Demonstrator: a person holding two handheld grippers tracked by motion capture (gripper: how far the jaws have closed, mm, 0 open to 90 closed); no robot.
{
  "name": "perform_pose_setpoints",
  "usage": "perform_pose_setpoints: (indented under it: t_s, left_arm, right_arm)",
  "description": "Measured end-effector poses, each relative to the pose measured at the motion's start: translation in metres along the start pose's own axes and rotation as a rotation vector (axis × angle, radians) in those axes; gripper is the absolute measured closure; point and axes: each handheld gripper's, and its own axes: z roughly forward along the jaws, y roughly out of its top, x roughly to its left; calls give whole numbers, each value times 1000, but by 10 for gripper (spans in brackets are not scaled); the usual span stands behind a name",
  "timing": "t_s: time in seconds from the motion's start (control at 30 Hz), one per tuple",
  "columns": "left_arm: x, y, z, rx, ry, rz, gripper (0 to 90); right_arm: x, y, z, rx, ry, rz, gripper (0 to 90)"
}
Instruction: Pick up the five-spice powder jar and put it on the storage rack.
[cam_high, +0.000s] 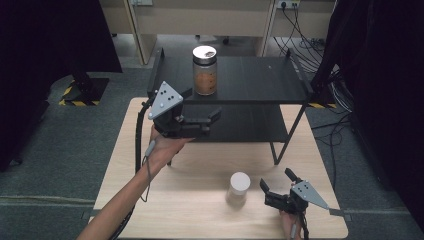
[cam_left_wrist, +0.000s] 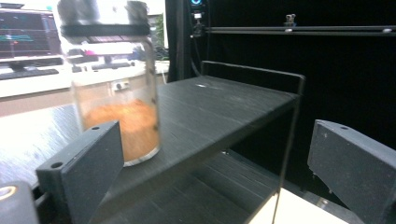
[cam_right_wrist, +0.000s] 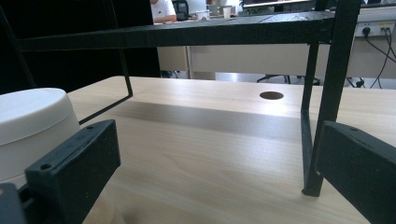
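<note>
Both grippers gaping w/ nothing held: right gripper (cam_high: 278, 183) beside the white-lidded jar (cam_high: 238, 188), prob light and slick, so grab mid-body; left gripper (cam_high: 202, 107) near the glass jar (cam_high: 205, 70), heavier, fragile imo.

Bare worktop (cam_high: 200, 200) lies open along the near edge; a white-lidded jar (cam_high: 239, 188) and the black shelf rack's leg (cam_high: 274, 152) block the right side.

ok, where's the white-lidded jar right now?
In the high view the white-lidded jar stands on the wooden table near its front edge, just left of the open right gripper and in front of the black shelf.
</note>
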Motion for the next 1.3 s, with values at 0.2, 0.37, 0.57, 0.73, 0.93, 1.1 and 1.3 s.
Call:
perform_pose_setpoints:
  t_s: [0.2,0.37,0.57,0.73,0.93,1.1,1.3]
  left_arm:
    - [-3,-20,-6,-10,-36,-1,28]
    - [-1,-42,-9,-18,-76,-20,27]
    - [7,-68,-10,-30,-112,-58,27]
    - [9,-86,-8,-19,-113,-54,27]
    - [10,-106,-7,-32,-122,-49,26]
    - [8,-117,-7,-35,-126,-33,25]
    - [8,-128,-6,-28,-134,-34,25]
  right_arm:
    - [0,0,0,0,-1,2,3]
    - [0,0,0,0,-1,0,3]
    - [-1,0,0,0,-2,1,3]
    - [0,0,0,-1,-3,0,3]
    - [0,0,0,0,-3,0,4]
    - [0,0,0,0,-2,-2,4]
    - [0,0,0,1,-2,-4,3]
